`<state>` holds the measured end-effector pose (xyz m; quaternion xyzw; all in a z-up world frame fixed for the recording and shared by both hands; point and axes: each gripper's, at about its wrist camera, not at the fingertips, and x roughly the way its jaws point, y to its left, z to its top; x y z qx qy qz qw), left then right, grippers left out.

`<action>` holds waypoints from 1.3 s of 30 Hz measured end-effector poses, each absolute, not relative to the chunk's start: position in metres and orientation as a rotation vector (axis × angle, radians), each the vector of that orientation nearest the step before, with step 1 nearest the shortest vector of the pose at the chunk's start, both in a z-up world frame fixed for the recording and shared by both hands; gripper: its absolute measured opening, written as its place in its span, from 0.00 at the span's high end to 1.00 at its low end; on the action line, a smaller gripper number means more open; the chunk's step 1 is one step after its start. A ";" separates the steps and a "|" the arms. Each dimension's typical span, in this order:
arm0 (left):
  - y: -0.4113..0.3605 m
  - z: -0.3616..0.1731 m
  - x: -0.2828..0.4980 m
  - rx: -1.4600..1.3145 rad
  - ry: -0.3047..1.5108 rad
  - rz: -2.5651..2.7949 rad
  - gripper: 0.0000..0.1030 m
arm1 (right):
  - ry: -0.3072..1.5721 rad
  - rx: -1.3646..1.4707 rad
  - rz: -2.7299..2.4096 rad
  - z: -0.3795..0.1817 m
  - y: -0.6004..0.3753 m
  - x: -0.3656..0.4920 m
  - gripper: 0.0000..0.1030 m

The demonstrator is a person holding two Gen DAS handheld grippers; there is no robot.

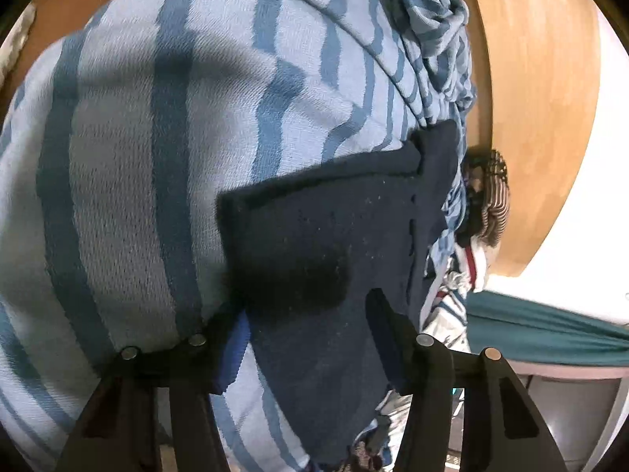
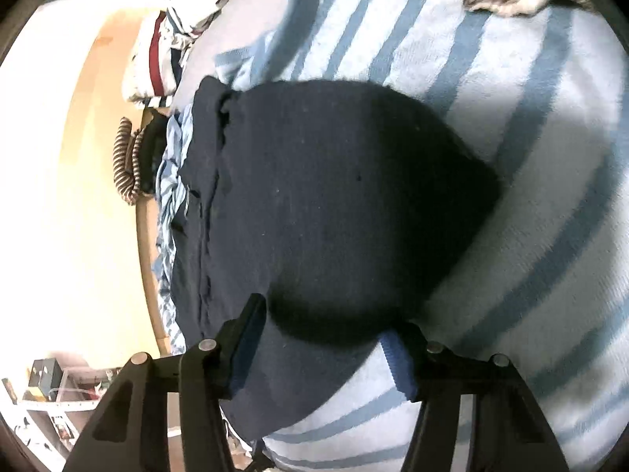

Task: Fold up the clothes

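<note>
A wooden desk (image 1: 542, 90) with a rounded edge carries a pile of clothes; past it the room is bright white, and shelves with small items stand low on the left in the right wrist view. No writing can be read clearly. A folded navy garment (image 1: 334, 236) lies on a light blue striped cloth (image 1: 129, 149), directly in front of both jaws. The left gripper (image 1: 310, 314) stands open, with the navy garment between its jaws. The right gripper (image 2: 326, 334) is also open astride the same garment. A white, red-banded garment (image 2: 153, 63) lies beyond, to the left.
</note>
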<state>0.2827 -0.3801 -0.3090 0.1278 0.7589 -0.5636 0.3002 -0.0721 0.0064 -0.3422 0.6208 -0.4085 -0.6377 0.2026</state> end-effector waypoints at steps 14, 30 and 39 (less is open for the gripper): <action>-0.371 -0.300 0.275 0.250 1.903 -1.423 0.44 | -1.116 1.766 -1.850 -0.336 0.003 -0.080 0.46; -0.374 -0.266 0.269 0.176 1.928 -1.489 0.88 | -0.968 1.689 -1.839 -0.304 -0.005 -0.101 0.79; -0.423 -0.217 0.218 0.102 1.997 -1.524 0.88 | -0.829 1.652 -1.842 -0.232 -0.072 -0.169 0.81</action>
